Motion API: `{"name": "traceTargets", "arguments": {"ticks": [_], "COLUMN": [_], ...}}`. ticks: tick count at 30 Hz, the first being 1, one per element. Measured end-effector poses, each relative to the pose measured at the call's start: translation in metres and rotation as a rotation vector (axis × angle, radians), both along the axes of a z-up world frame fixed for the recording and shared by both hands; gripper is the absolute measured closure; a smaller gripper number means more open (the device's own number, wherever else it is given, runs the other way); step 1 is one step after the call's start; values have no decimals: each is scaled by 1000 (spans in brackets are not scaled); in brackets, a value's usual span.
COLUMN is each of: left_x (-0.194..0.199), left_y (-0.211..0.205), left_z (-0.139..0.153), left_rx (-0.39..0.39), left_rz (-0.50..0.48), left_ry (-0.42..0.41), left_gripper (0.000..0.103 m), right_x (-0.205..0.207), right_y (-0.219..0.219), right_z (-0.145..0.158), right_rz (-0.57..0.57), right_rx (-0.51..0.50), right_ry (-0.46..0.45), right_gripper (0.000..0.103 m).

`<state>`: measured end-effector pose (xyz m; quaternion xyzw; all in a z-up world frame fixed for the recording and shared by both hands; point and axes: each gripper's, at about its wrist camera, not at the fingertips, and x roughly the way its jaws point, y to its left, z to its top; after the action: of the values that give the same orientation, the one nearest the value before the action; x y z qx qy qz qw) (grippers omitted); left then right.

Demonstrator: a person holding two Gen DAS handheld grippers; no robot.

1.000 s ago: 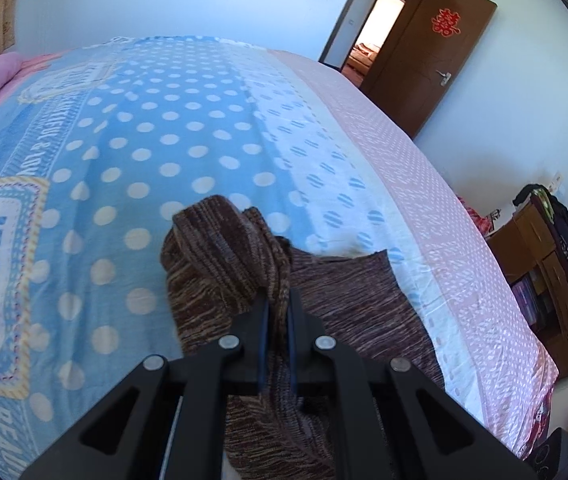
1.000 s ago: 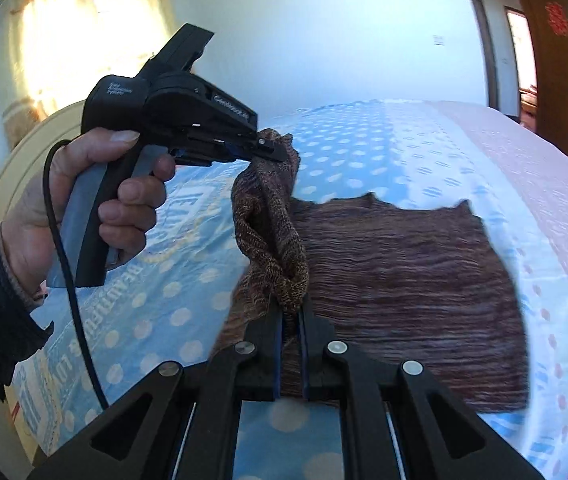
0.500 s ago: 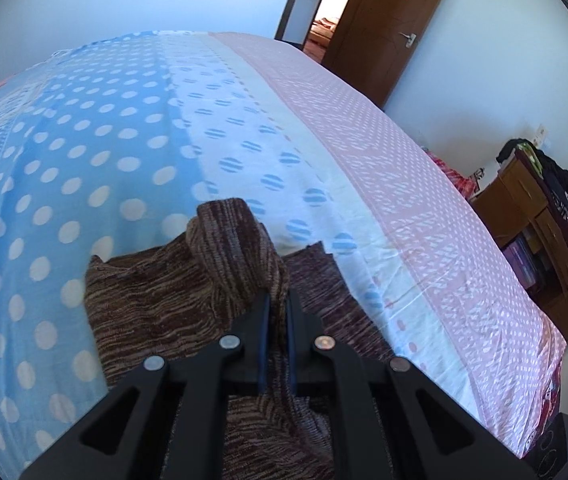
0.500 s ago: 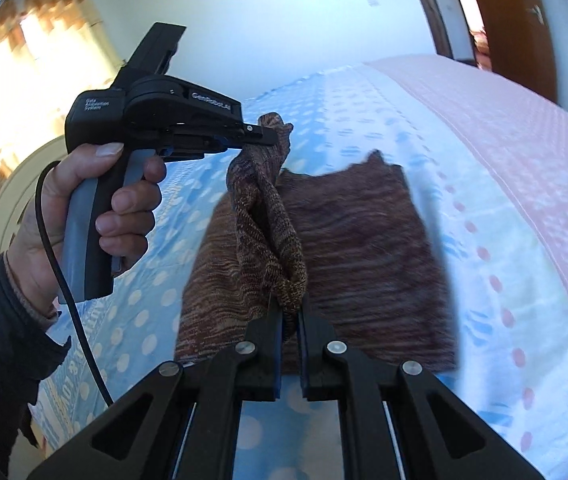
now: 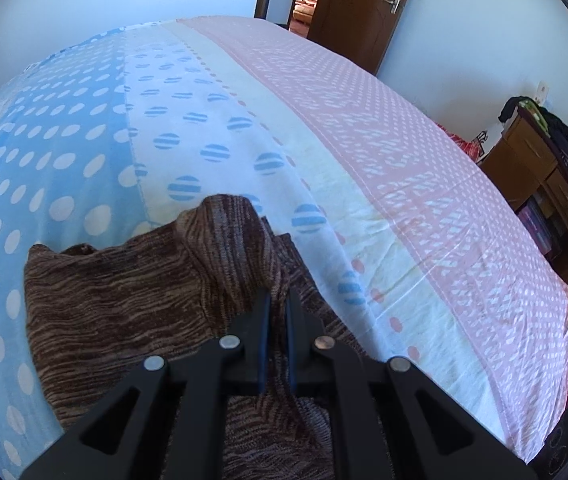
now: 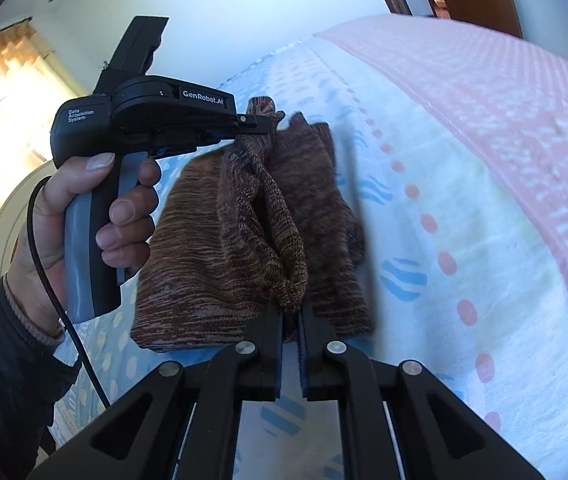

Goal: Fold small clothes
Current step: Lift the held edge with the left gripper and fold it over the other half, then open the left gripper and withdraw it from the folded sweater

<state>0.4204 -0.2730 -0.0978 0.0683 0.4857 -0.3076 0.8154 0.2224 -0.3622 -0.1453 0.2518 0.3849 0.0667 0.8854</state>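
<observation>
Swung across toward the bed's pink side since a second ago, left gripper (image 5: pixel 277 306) clamped on brown striped knit garment (image 5: pixel 123 300) over the polka-dot bedspread (image 5: pixel 211 120); from the right wrist, right gripper (image 6: pixel 292 316) likewise pinching it, risking uneven, bunched fold.

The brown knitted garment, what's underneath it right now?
The brown knitted garment lies on the polka-dot bedspread, blue and white around it. One edge is lifted, pinched by the left tool and right tool. The bedspread directly beneath is covered, so unseen.
</observation>
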Motion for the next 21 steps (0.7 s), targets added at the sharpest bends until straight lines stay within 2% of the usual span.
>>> {"name": "traceTargets", "arguments": {"ticks": [5, 11, 14, 16, 18, 21], "left_x": [-3, -8, -15, -25, -32, -41], "left_y": [-14, -20, -15, -5, 8, 40], "left_z": [-15, -19, -12, -3, 6, 14], "left_rx": [54, 70, 56, 52, 32, -6], "left_rz": [-2, 36, 52, 68, 83, 108], "left_ry": [-23, -31, -38, -74, -107, -122], "left_gripper": [95, 82, 68, 47, 37, 35], "right_x": [5, 7, 6, 7, 7, 4], "right_y": [-11, -12, -12, -13, -14, -19], "right_z": [-15, -20, -21, -22, -23, -24], "right_rz": [-17, -16, -10, -2, 7, 11], "right_rx": [63, 68, 63, 66, 79, 108], "right_ry": [37, 52, 51, 52, 53, 43], "right_gripper": [98, 98, 98, 98, 98, 97]}}
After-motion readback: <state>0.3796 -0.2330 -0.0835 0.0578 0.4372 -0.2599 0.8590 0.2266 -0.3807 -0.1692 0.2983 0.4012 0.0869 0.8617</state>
